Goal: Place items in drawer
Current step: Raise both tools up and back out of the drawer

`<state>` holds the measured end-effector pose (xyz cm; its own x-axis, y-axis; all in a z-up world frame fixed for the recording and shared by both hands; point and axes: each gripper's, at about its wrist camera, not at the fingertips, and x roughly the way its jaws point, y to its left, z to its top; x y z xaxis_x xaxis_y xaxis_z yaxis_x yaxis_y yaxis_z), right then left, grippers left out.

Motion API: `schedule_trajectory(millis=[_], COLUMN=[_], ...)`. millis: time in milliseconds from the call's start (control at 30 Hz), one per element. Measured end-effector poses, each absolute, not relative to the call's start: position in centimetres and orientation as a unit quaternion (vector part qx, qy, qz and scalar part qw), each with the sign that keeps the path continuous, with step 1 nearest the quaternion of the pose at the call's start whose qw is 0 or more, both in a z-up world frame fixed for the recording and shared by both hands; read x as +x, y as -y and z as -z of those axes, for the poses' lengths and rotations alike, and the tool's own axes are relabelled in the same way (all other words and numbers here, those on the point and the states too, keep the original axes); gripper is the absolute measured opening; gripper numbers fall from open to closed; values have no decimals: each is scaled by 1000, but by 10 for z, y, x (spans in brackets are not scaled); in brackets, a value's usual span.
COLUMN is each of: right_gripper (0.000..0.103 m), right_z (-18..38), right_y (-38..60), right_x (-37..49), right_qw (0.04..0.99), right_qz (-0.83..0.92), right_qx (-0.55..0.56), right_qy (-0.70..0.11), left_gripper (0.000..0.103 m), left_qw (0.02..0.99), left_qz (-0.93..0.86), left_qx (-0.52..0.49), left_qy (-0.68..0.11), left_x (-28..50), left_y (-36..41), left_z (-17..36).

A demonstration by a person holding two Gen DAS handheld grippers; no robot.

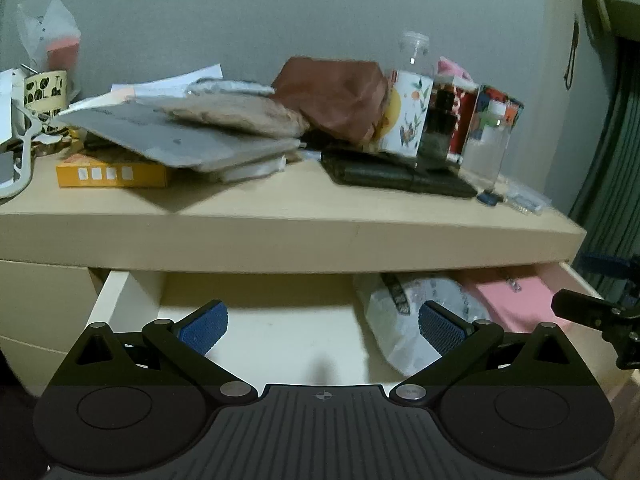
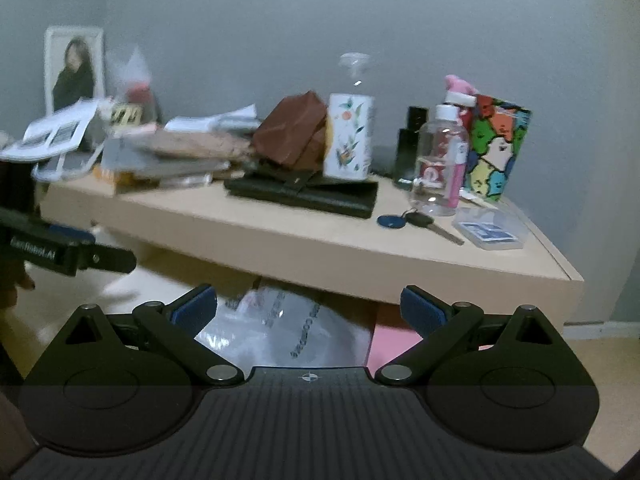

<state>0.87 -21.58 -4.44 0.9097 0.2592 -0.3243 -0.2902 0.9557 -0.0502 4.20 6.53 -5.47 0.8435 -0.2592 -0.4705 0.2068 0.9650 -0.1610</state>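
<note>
Left wrist view: left gripper (image 1: pixel 323 326) jaws wide, empty, over open drawer (image 1: pixel 120 300); right gripper (image 2: pixel 310 308) same.

The open drawer (image 1: pixel 280 328) and cluttered dresser top (image 2: pixel 320 236) are viewed closely from both wrists, level and forward-facing.

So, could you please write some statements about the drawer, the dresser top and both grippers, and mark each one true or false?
1. The drawer is open. True.
2. The left gripper is shut on a key. False: it is open and holds nothing.
3. A pink item lies in the drawer beside a clear plastic bag. True.
4. The black wallet lies inside the drawer. False: it lies on the dresser top.
5. The right gripper is open and empty. True.
6. The key hangs on the wall. False: it lies on the dresser top.
</note>
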Motion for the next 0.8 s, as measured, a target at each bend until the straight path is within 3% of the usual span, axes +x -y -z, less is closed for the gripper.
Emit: schedule_trajectory(millis=[300,800], right_gripper=[102,102], right_z=[41,36], right_y=[211,198], right_x=[-4,-17], right_qw=[991,997], right_qz=[-98,-65], right_qx=[-30,-25], right_qy=[-87,-46], left_gripper=[103,103], left_qw=[980,985], left_qz=[109,106], left_qx=[-61,-33], left_qy=[-156,-132], left_x=[23,14], left_y=[-66,-59], left_z=[44,42])
